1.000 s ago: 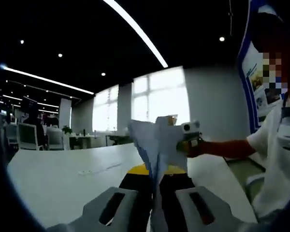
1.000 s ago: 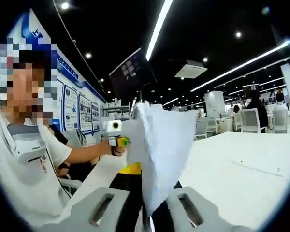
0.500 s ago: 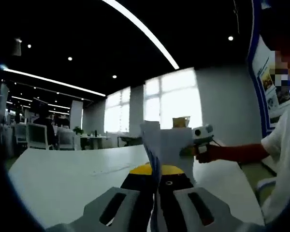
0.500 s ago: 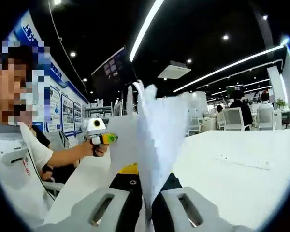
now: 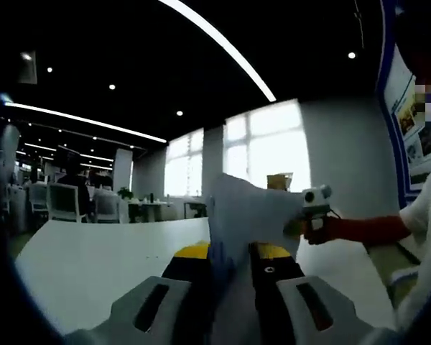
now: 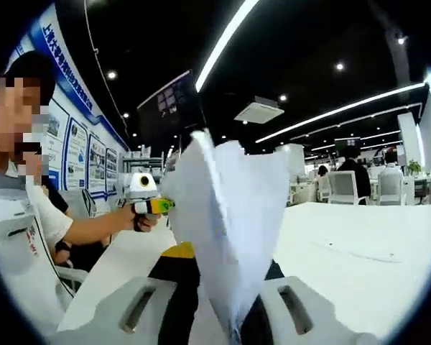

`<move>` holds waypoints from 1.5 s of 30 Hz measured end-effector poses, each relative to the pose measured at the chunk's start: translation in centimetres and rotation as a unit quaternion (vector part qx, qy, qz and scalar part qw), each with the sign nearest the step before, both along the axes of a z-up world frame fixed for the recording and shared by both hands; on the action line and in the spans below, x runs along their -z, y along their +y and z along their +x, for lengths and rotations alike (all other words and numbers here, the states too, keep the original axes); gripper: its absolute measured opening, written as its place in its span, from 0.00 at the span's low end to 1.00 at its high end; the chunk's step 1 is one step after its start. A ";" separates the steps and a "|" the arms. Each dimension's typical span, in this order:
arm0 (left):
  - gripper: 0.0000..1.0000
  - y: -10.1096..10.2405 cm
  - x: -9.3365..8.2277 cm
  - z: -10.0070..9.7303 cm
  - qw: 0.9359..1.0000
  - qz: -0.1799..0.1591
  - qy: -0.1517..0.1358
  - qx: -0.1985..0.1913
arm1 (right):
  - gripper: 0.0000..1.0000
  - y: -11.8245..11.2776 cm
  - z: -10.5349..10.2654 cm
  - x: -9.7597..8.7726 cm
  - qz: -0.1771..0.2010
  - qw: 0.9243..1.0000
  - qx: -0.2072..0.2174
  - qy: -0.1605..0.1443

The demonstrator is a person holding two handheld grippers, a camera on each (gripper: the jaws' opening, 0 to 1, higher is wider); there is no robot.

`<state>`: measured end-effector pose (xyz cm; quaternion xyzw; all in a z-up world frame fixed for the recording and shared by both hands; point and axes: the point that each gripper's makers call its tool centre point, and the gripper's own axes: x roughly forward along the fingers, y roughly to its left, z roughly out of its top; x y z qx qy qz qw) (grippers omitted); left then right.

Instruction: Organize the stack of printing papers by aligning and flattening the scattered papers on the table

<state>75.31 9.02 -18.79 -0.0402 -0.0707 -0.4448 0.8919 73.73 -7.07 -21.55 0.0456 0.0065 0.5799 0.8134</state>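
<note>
**Grey tools, white shirt**

The left tool point(image 5: 226, 287) is showing two pale grey jaws with dark slots and yellow-topped black pads. The right tool point(image 6: 219, 313) is looking alike. The person point(image 6: 21, 215) is wearing a white short-sleeved shirt bearing red marks.

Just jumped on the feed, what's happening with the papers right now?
A person is holding the stack of papers up off the white table with both handheld grippers. The right gripper is shut on one edge, and the sheets fan upward from its jaws. The left gripper grips the opposite edge; in the right gripper view it shows beyond the stack, in the person's hand. The sheets are not yet squared up.
</note>
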 end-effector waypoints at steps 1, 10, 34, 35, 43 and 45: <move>0.11 -0.2 -0.5 -0.1 1.000 0.002 -0.013 0.003 | 0.00 0.1 -0.2 -0.3 -0.003 1.000 -0.007 -0.003; 0.25 0.2 1.3 0.6 1.000 0.008 0.007 -0.008 | 0.12 0.0 0.0 0.5 0.002 1.000 -0.005 0.002; 0.06 -0.8 2.1 -0.5 1.000 0.013 -0.013 0.011 | 0.20 -0.9 -0.6 1.4 -0.004 1.000 -0.008 -0.004; 0.06 -0.7 2.1 -0.5 1.000 0.011 -0.013 0.011 | 0.16 -1.1 -0.5 1.8 -0.003 1.000 -0.007 0.004; 0.22 -0.2 3.1 -0.4 1.000 0.027 0.003 0.006 | 0.00 -1.9 -0.6 1.4 0.015 1.000 -0.007 0.003; 0.06 -0.1 2.8 -0.7 0.999 0.027 -0.013 0.013 | 0.00 -2.0 -0.6 1.0 0.018 1.000 -0.006 0.003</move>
